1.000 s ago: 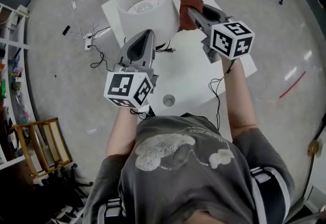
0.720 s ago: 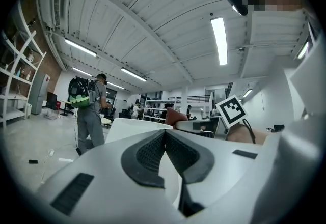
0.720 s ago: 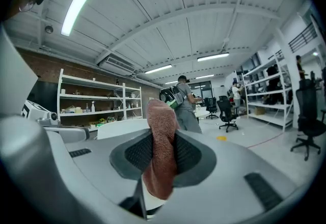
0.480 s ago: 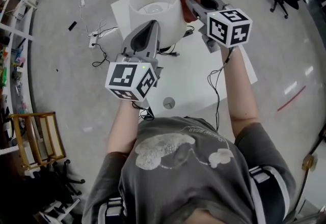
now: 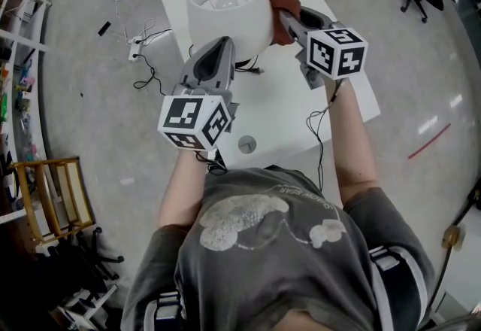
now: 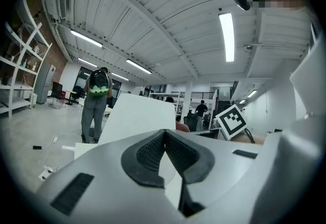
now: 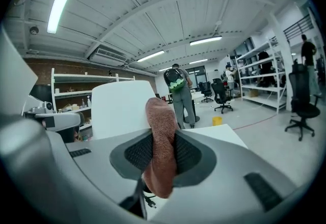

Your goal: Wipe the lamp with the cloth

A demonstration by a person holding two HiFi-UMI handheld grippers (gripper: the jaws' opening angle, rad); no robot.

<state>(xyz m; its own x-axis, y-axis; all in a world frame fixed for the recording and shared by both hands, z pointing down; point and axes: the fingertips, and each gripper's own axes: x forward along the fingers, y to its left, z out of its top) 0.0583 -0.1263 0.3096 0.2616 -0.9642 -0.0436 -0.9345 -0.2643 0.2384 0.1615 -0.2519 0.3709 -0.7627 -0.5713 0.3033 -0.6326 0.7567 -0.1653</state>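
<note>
My right hand-held gripper (image 5: 282, 19) pinches the fuzzy rust cloth (image 5: 279, 0) beside the smooth white drum-shaped lamp (image 5: 225, 17); my left hand-held gripper (image 5: 219, 51) is clenched, empty.

We're seeing the white drum-shade lamp (image 5: 225, 10) standing upright at 12 o'clock; the rust-brown cloth (image 5: 281, 1) is bunching against its 3 o'clock side.

Grey T-shirt (image 5: 301, 269) with pale print (image 5: 233, 220)

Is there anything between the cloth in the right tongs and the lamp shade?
Nothing visible. The right tongs hold the cloth directly beside the lamp shade, with no object between them. Whether the cloth touches the shade is unclear.
</note>
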